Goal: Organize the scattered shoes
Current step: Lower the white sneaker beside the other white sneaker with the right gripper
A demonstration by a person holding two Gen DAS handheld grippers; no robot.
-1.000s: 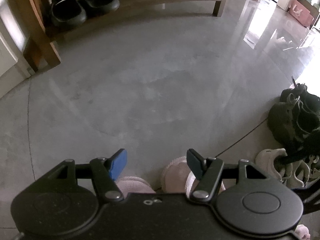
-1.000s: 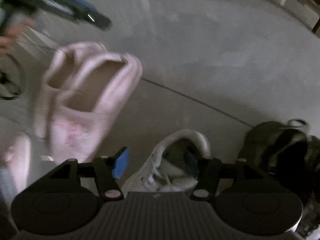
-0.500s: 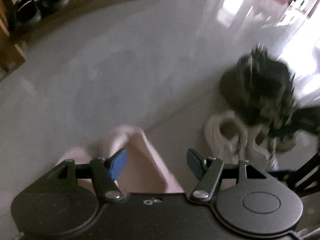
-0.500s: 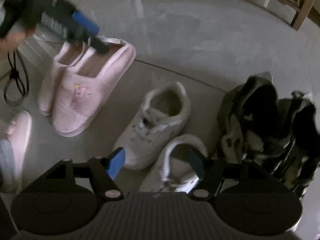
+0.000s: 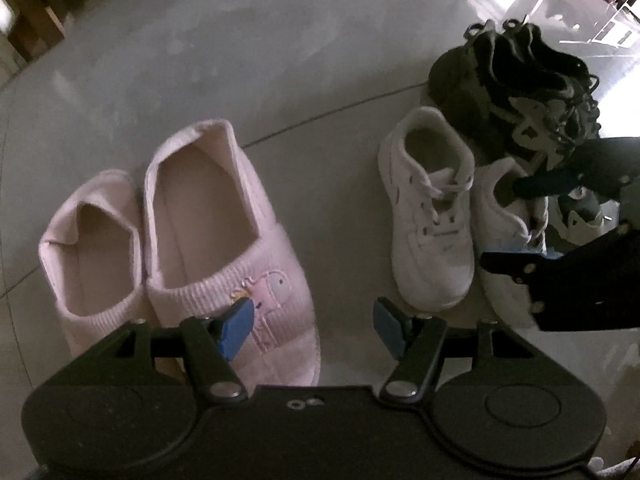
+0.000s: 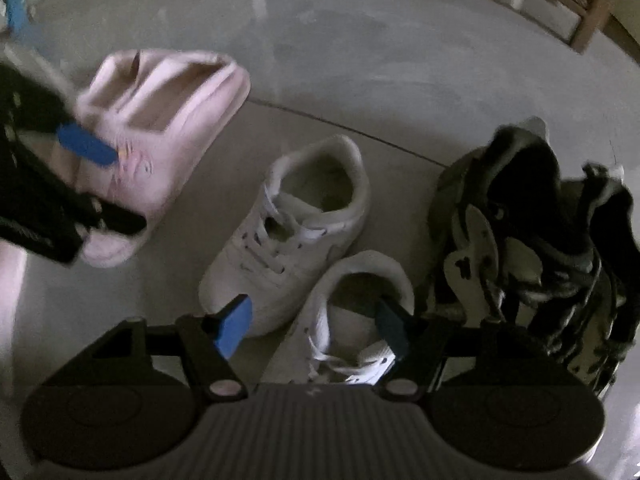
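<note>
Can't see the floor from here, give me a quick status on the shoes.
Left gripper open over pink slippers. Right gripper open over white sneakers. Dark sneakers piled alongside.

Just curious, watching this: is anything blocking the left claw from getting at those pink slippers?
Nothing visible does. The left gripper hangs open just above the toe of the larger pink slipper, the smaller pink slipper beside it. The white sneakers sit apart, off to the right.

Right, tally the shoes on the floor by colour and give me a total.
Pink slippers: 2
White sneakers: 2
Dark sneakers: 2, as far as the tangled pile shows
Total: 6
</note>
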